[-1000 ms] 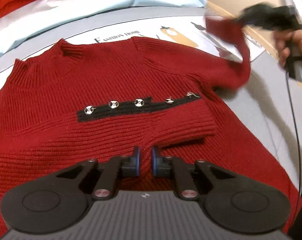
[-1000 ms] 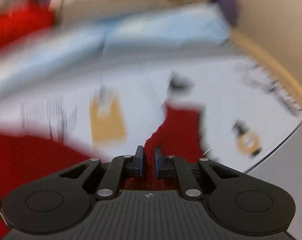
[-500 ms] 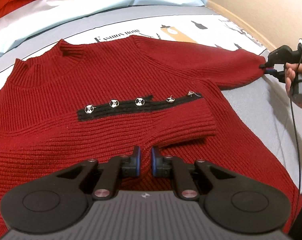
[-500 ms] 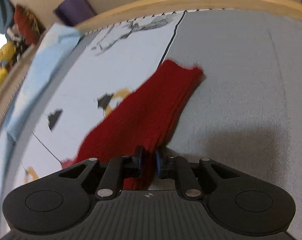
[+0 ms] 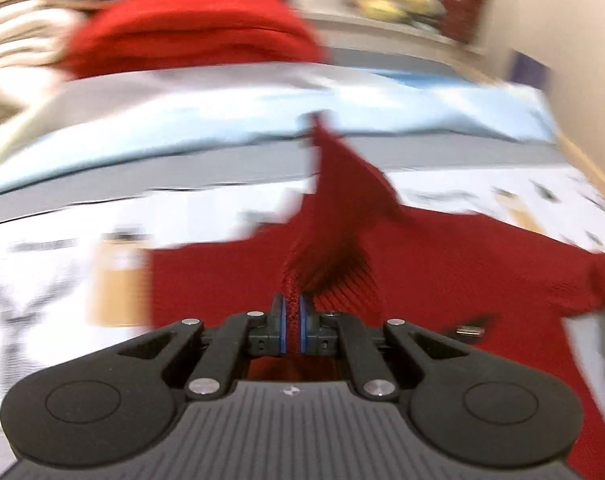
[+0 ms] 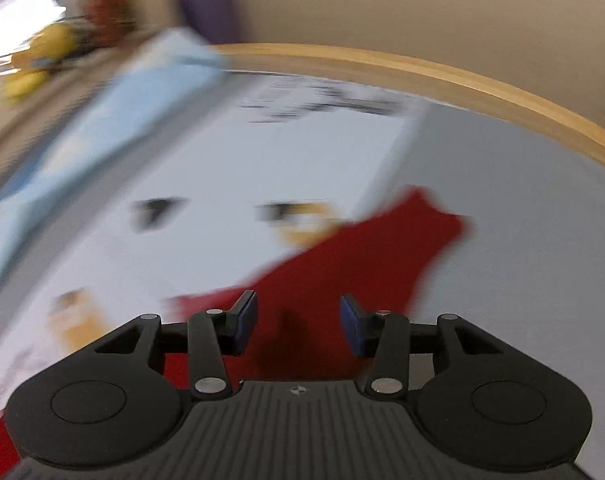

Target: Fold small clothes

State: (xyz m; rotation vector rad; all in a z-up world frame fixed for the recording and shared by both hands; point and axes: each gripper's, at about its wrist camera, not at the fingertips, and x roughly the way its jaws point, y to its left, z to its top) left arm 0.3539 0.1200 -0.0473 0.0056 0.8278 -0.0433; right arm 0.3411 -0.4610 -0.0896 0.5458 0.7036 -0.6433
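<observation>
A dark red knitted sweater (image 5: 442, 264) lies spread on a printed white sheet. In the blurred left wrist view my left gripper (image 5: 290, 320) is shut on a fold of the sweater, which rises from the jaws in a lifted, pointed flap (image 5: 342, 184). In the right wrist view the sweater's sleeve (image 6: 382, 248) lies flat on the sheet, its cuff pointing toward the far right. My right gripper (image 6: 298, 322) hovers over the sleeve with its jaws opening; the pads stand apart and do not press the cloth.
A pale blue cloth (image 5: 262, 108) lies across the back, with a bright red garment (image 5: 190, 36) and cream folded items (image 5: 14, 40) beyond it. A wooden rim (image 6: 462, 76) bounds the grey surface (image 6: 522, 168) at the far right, beside a beige wall.
My left gripper has closed on the sweater, lifted a fold and swung left. My right gripper laid the sleeve out flat and opened, letting go of it.
</observation>
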